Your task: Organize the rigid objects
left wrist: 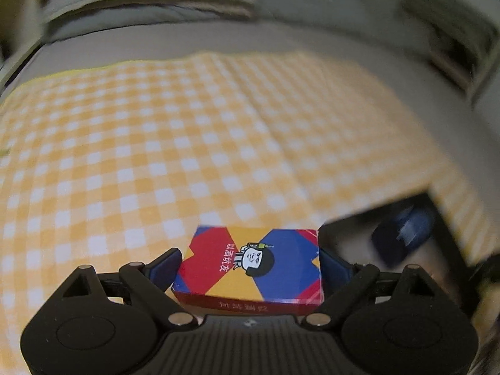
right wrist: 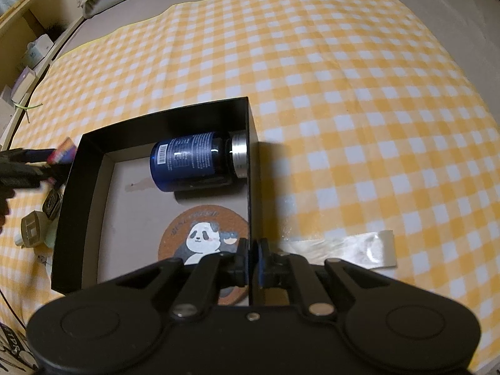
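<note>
Lying in the black cardboard box [right wrist: 78, 193]: a shiny blue bottle [right wrist: 190, 161] and a round panda coaster [right wrist: 200, 237]. Left tongs [left wrist: 250, 264] squeeze a bright card box [left wrist: 250, 268]; right tongs [right wrist: 253, 259] pinch the box's wall.

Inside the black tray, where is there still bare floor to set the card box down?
Tray: bare floor left of the bottle and the panda coaster, along the left wall. The right side is crowded. The left gripper holds the card box.
</note>
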`<state>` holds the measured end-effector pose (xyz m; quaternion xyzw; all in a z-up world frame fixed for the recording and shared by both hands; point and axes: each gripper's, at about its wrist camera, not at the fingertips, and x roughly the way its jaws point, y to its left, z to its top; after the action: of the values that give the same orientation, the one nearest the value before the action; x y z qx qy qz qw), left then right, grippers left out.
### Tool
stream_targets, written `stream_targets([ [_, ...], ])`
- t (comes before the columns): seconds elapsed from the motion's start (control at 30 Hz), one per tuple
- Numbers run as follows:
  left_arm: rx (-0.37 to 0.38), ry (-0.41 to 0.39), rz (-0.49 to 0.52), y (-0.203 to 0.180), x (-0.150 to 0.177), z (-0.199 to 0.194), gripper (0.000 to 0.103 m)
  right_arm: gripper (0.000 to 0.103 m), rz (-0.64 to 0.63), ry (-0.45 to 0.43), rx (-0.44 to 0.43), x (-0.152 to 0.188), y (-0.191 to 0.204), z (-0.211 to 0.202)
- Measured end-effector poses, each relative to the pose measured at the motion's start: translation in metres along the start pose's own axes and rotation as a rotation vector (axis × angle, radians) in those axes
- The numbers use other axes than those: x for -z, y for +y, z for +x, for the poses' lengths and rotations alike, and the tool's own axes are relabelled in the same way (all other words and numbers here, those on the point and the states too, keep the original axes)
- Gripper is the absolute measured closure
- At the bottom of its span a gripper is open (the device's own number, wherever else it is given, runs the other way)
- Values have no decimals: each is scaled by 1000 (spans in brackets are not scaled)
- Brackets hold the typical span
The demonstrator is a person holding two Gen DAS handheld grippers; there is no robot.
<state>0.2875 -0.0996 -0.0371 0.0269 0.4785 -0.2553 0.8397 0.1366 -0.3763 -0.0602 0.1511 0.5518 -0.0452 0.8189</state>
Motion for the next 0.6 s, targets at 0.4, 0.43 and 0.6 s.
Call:
stream_targets([
  [0.4,111,-27,-138,-71,13,-37,53,97,-7,-4,16,-1,2,1],
  [0.43,88,-27,-130,-72,13,-35,53,97,-9,-5,17,0,2,1],
  [0.6,23,-15,-141,-55,16,-27,49,97,-19,-12,20,2,2,-1],
])
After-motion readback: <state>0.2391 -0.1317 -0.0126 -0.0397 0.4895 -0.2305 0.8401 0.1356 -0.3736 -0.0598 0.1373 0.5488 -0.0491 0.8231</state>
